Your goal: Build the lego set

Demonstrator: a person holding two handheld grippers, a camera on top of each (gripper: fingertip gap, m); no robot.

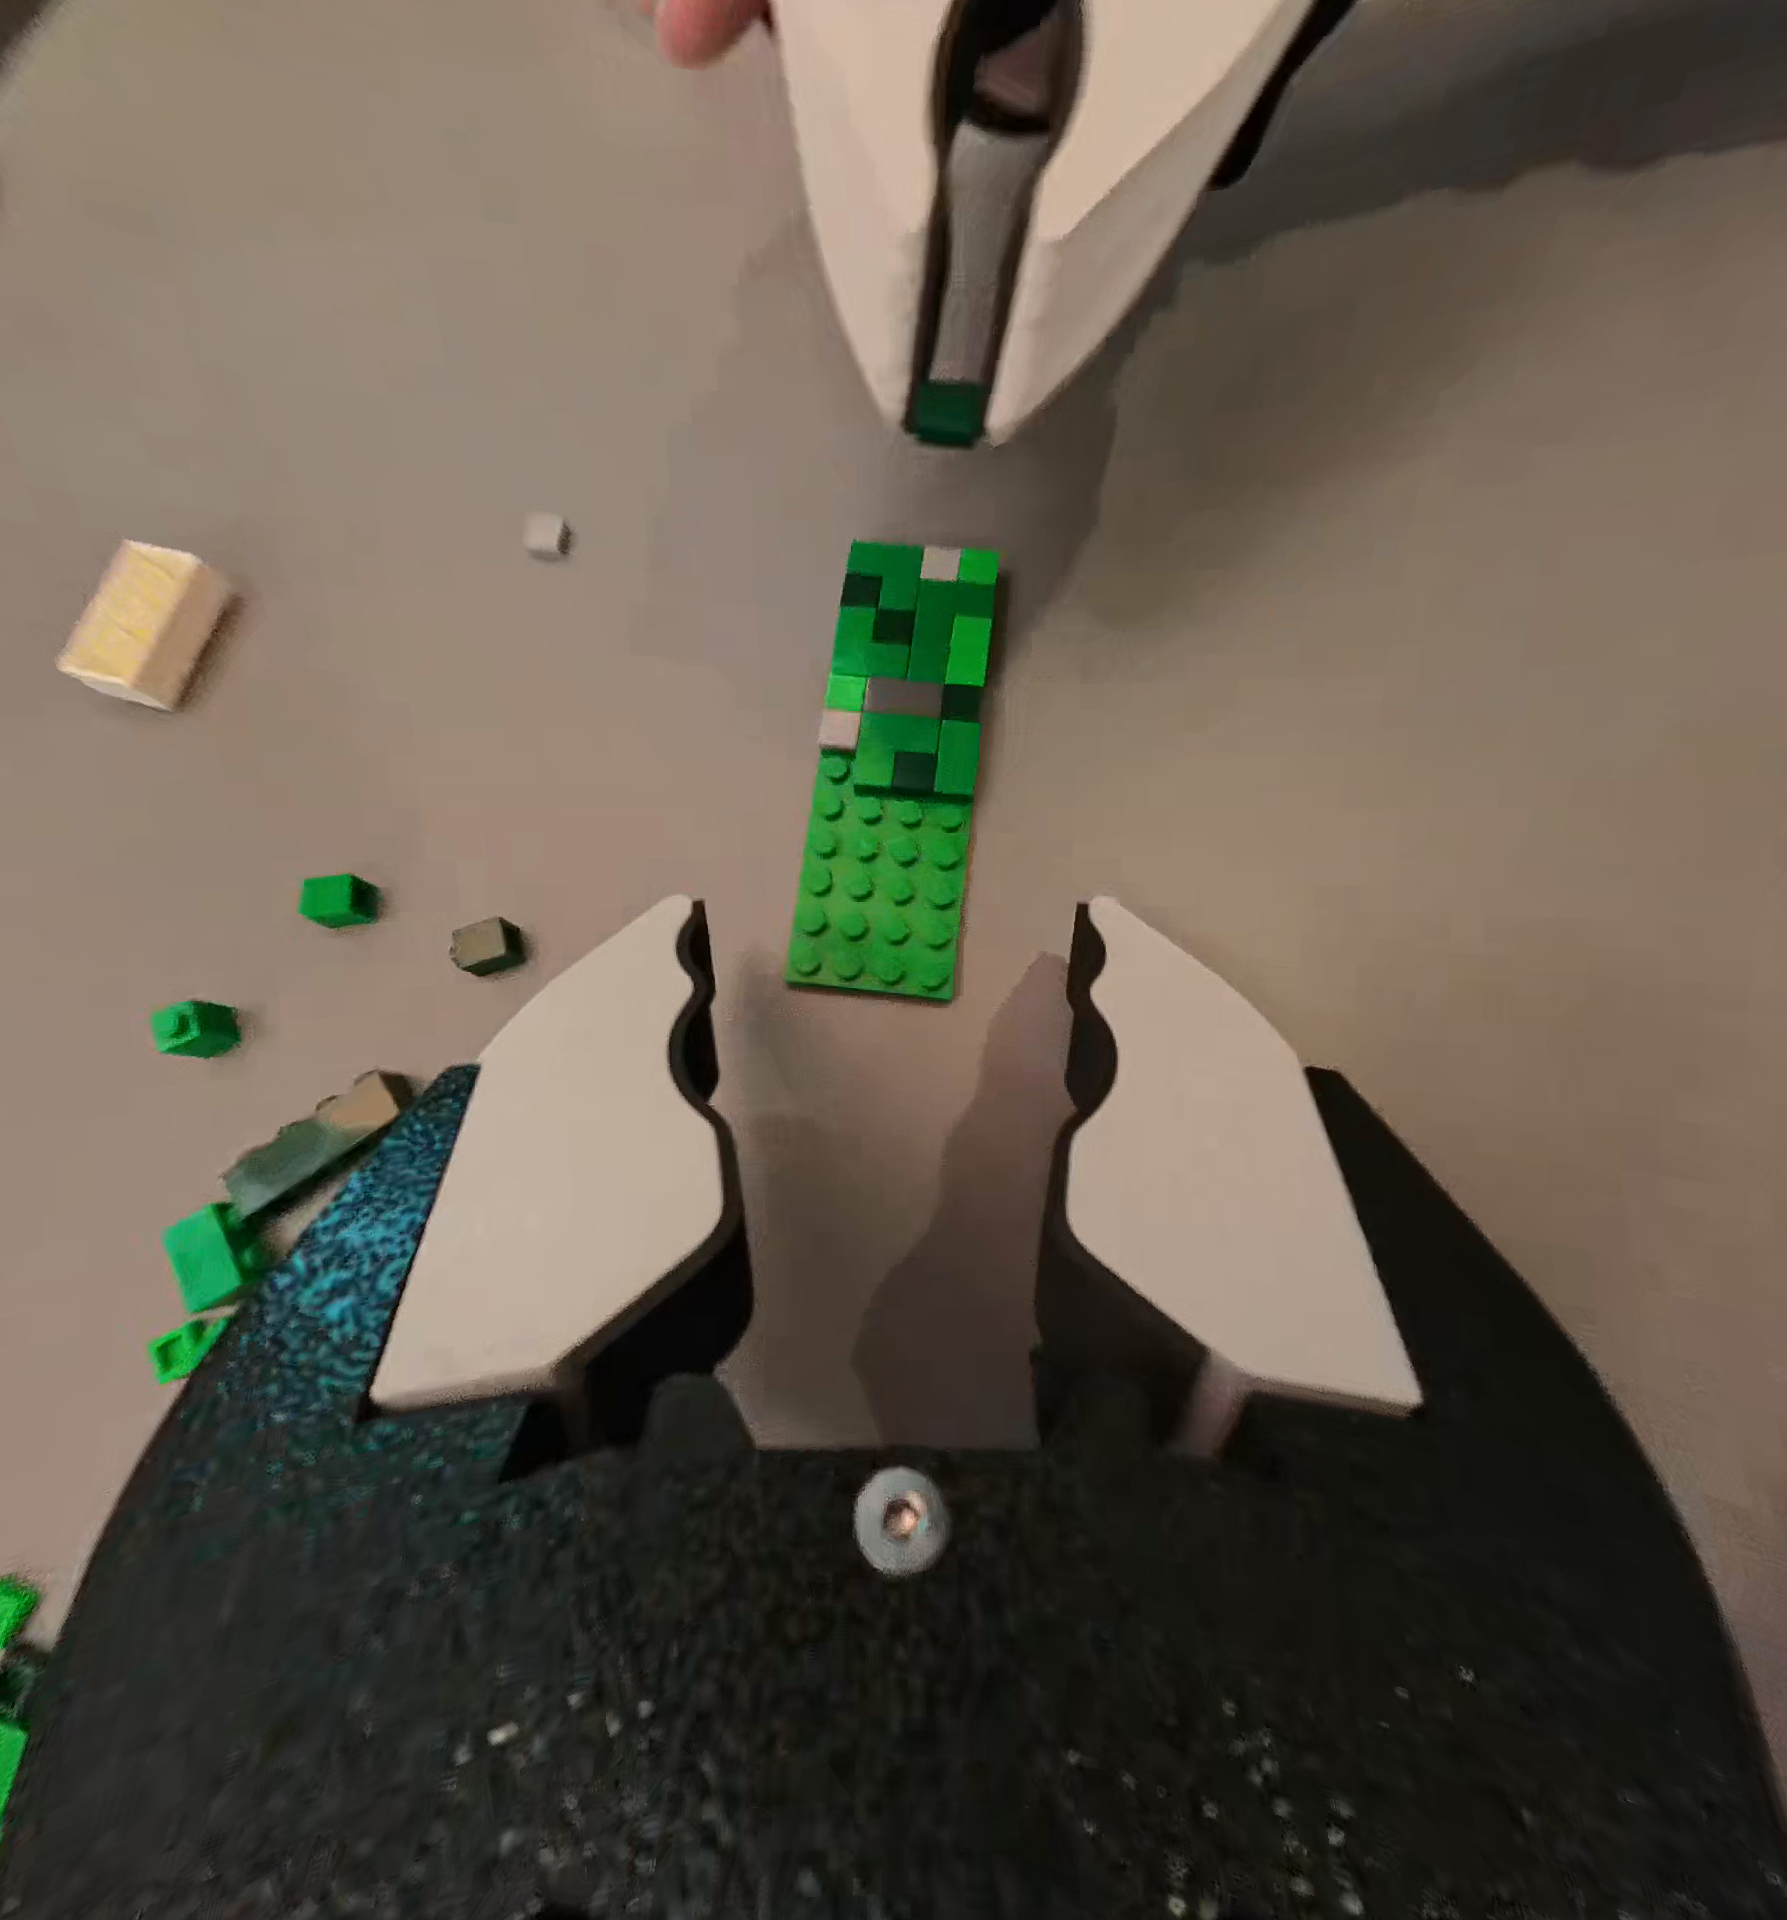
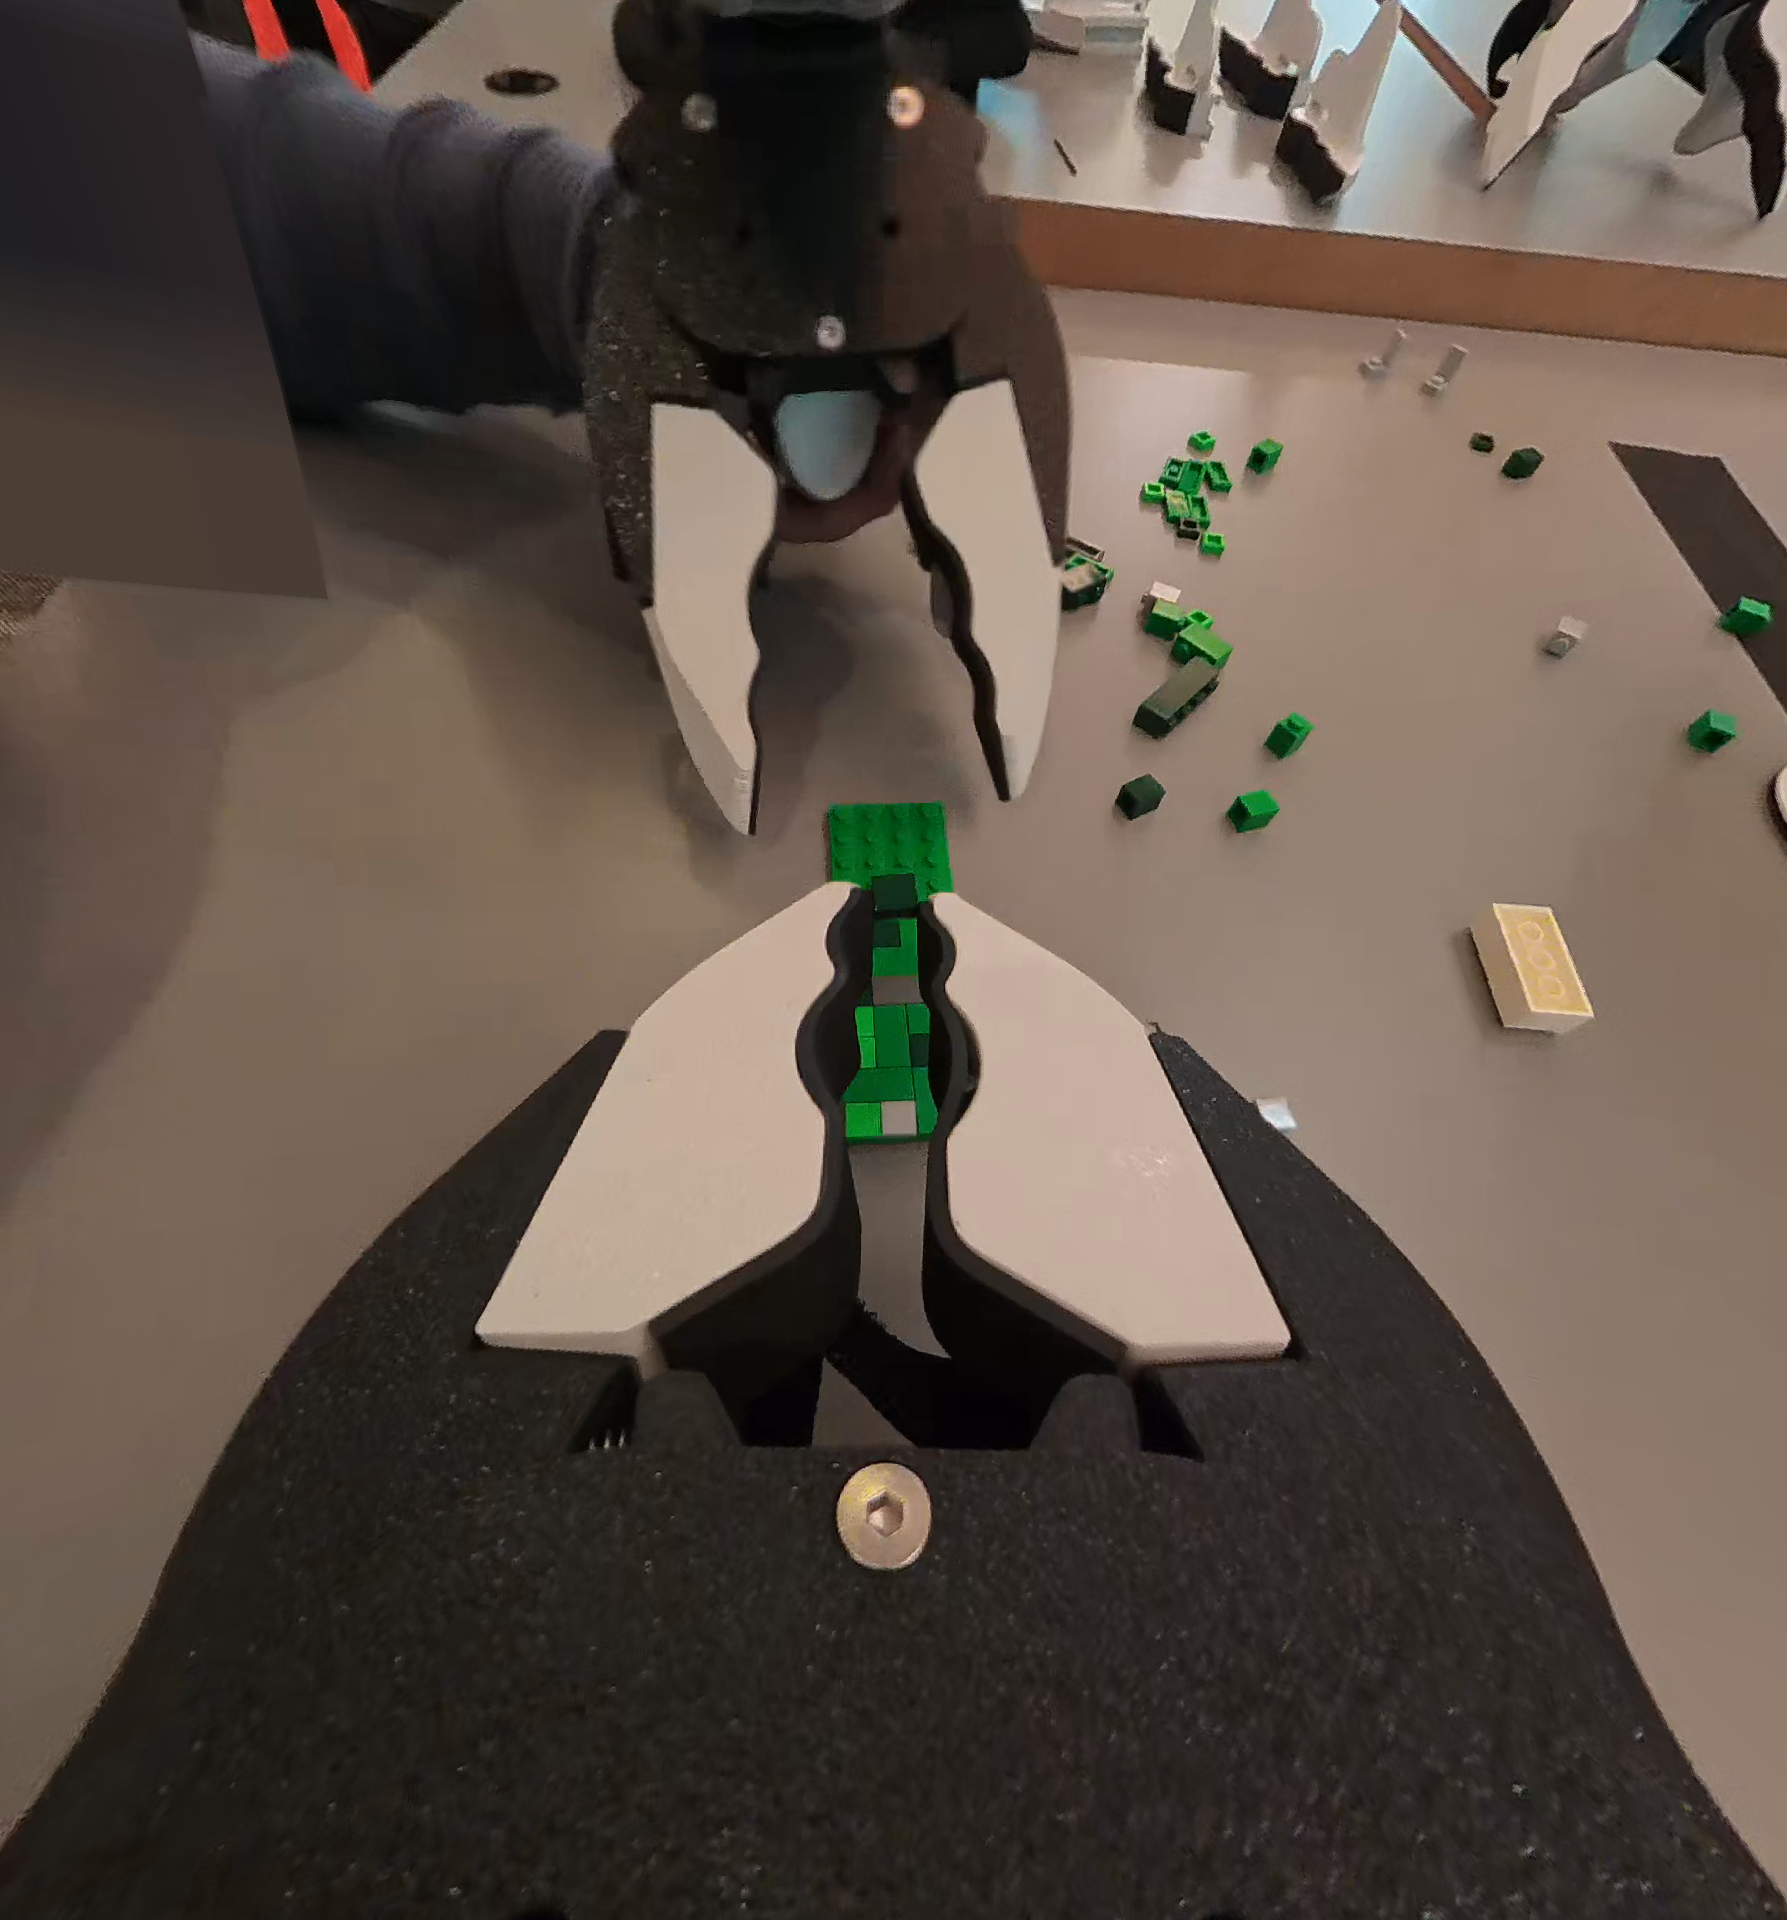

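The right gripper [image 1: 946, 416], pinching a dark green brick [image 1: 943, 410], hovers over the half-tiled green plate [image 1: 873, 904], left gripper [image 1: 894, 935] spread; next, careful stud alignment.

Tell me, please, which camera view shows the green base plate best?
The left wrist view: the green base plate lies there uncovered, with its tiled far half and its bare studs near the open left gripper. In the right wrist view the right gripper, shut on a dark green brick, hides most of it.

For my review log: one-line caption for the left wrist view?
Open left gripper faces half-tiled green plate; right gripper brings a dark green brick.
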